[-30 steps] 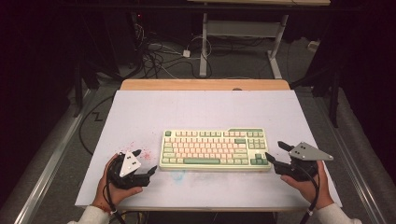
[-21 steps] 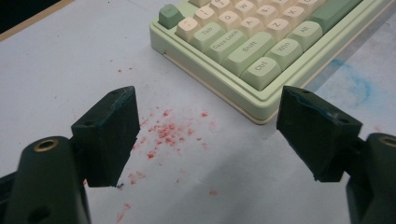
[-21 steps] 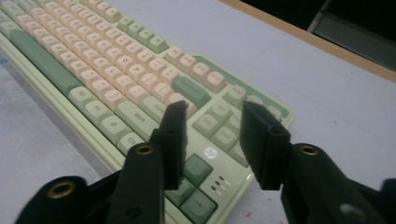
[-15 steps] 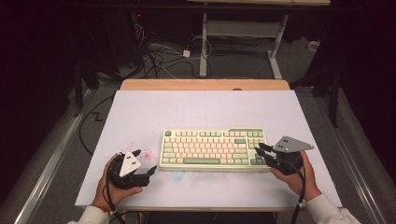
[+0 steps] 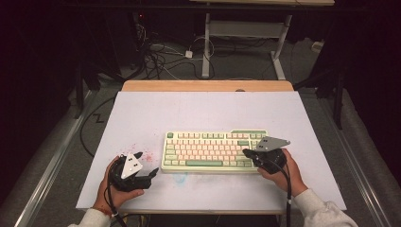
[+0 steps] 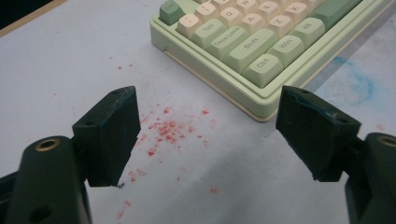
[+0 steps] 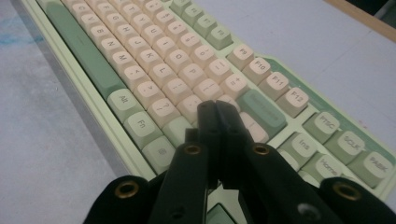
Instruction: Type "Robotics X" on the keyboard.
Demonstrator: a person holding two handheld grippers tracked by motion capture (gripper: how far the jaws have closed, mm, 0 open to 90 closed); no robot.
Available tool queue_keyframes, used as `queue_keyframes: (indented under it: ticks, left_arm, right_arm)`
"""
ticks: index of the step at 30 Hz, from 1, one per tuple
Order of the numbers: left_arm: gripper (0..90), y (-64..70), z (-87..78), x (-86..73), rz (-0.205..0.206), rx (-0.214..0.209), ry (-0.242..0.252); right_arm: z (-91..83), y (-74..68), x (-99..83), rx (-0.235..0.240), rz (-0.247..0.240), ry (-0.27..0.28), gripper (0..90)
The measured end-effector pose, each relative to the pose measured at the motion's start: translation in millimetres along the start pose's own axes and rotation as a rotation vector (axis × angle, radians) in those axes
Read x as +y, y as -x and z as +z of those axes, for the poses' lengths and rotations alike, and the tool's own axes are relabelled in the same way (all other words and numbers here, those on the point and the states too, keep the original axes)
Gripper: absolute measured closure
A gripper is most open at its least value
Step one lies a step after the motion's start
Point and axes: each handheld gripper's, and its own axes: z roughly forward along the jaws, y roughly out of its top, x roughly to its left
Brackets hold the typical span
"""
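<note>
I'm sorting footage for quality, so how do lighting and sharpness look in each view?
High view: white table evenly lit, surroundings dark. Left gripper view: open black claw sharp, pale green keyboard legible. Right gripper view: shut claw blurred close up, far keys soft.

Table top [image 5: 189, 113]: pale lavender sheet, matt, covering nearly the whole surface.
Wooden strip [image 5: 208, 85]: bare light wood along the far edge, beyond the sheet.
Red specks [image 6: 166, 128]: scattered on the sheet at the near left, densest in one small cluster.
Blue smear [image 6: 362, 84]: faint, on the sheet close to the near edge.
Cables [image 5: 156, 61]: black, tangled on the floor beyond the table.
Small white object [image 5: 189, 54]: among the cables, possibly a plug.
Frame [image 5: 206, 47]: white legs, standing behind the table.
Rail [image 5: 52, 161]: grey metal, slanting along the floor at left.
</note>
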Motion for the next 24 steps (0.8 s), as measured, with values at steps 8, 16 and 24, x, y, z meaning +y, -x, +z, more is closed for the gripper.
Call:
queue_keyframes:
  ticks: [8,16,24]
  left_arm:
    - [23.8,0.5,-0.6,2.1,-0.004,-0.006,0.003]
    - [61.2,-2.1,-3.9,12.1,-0.022,-0.055,0.004]
    - [87.5,4.1,9.6,45.3,0.066,-0.122,-0.059]
  right_arm:
    - [9.5,-0.1,-7.3,0.008,-0.001,-0.043,90.0]
    - [10.0,-1.1,-12.3,0.005,0.007,-0.039,90.0]
    - [9.8,-3.3,-13.3,-0.011,0.004,-0.033,90.0]
